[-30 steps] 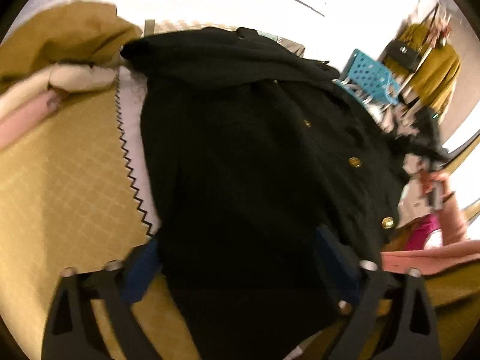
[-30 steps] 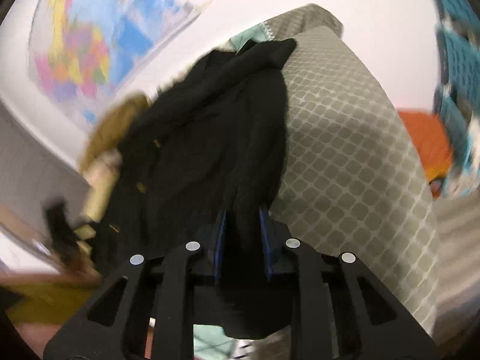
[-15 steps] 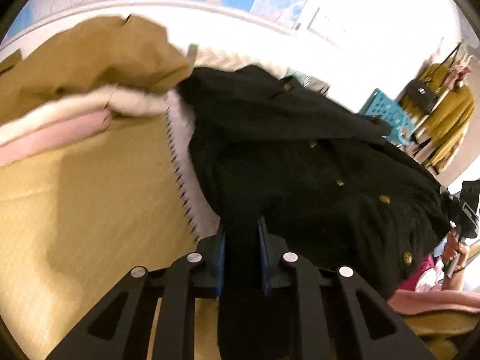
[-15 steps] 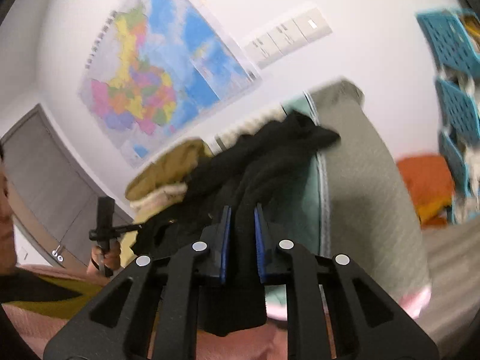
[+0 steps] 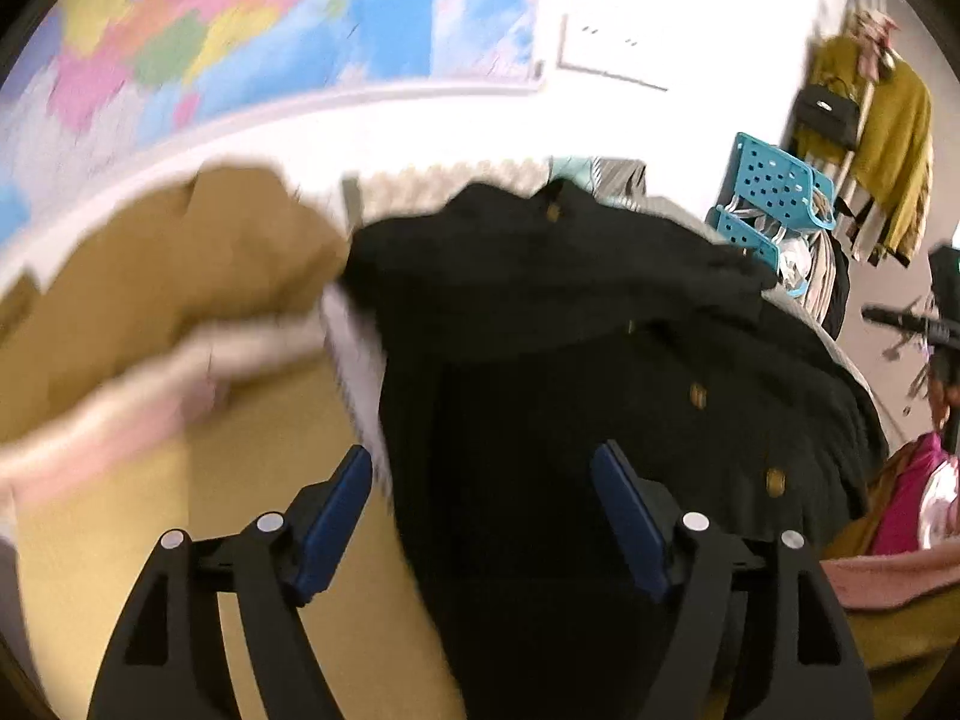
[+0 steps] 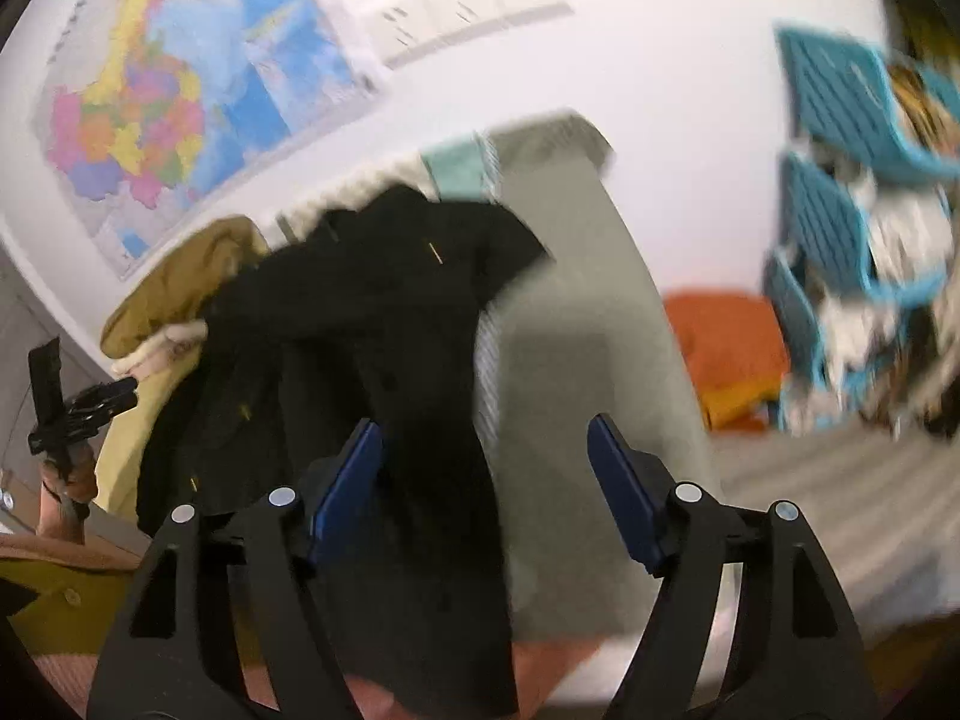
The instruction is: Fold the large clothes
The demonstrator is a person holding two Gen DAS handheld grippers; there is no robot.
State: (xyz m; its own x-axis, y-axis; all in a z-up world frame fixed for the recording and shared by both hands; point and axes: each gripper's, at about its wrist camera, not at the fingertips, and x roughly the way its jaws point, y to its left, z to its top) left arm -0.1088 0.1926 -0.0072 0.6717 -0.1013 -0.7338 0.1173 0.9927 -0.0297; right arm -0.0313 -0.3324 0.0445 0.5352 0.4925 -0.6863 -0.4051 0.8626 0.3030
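Both the left gripper [image 5: 483, 516] and right gripper [image 6: 485, 483] stood wide open, holding nothing; the black coat [image 5: 600, 360] lay across the bed [image 6: 588, 324], apparently only partly folded.

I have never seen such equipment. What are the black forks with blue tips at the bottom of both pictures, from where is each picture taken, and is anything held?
There is no robot here: a person holds a two-finger gripper in each hand, and each carries a wide-angle camera looking forward along its fingers. One picture is from the left gripper, the other from the right gripper. The blue tips are the finger pads. Both grippers are open and hold nothing. Between them lies a black coat with gold buttons, spread on a bed. Beside it lies a pile of tan, cream and pink clothes. A coloured map hangs on the wall.
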